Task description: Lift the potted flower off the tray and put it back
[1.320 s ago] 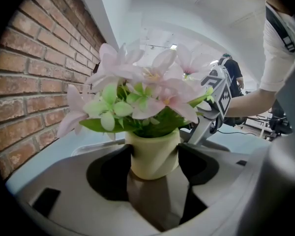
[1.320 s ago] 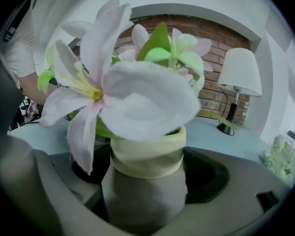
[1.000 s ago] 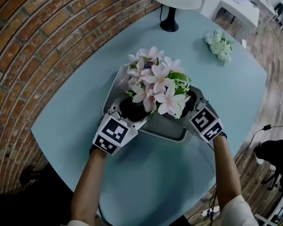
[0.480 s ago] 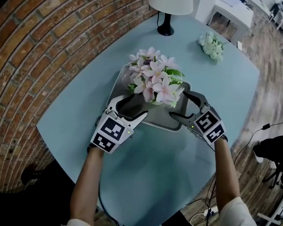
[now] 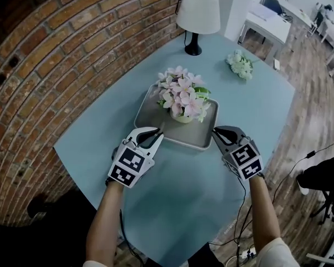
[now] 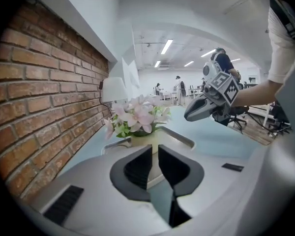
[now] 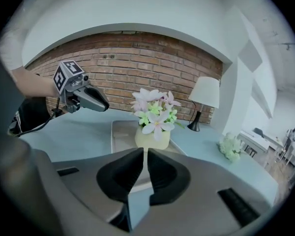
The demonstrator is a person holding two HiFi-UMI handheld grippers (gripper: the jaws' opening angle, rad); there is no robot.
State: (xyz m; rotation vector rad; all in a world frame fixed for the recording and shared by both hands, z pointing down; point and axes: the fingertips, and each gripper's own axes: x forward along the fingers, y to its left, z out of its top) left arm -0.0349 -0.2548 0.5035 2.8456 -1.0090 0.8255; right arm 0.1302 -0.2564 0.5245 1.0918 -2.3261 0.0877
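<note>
blue table [image 5: 178, 204]: facing potted flower [image 5: 181, 96] standing upright mid tray [image 5: 147, 113], holding left gripper [image 5: 158, 133] and right gripper [image 5: 216, 131] off its near edge, just closing both almost together, empty; probably light, top-heavy, fragile, best gripping pot's sides.

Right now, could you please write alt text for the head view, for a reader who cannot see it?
A potted pink flower stands on a grey tray on a blue table beside a brick wall. The left gripper and right gripper, jaws just closed on nothing, hover by the tray's near corners.
</note>
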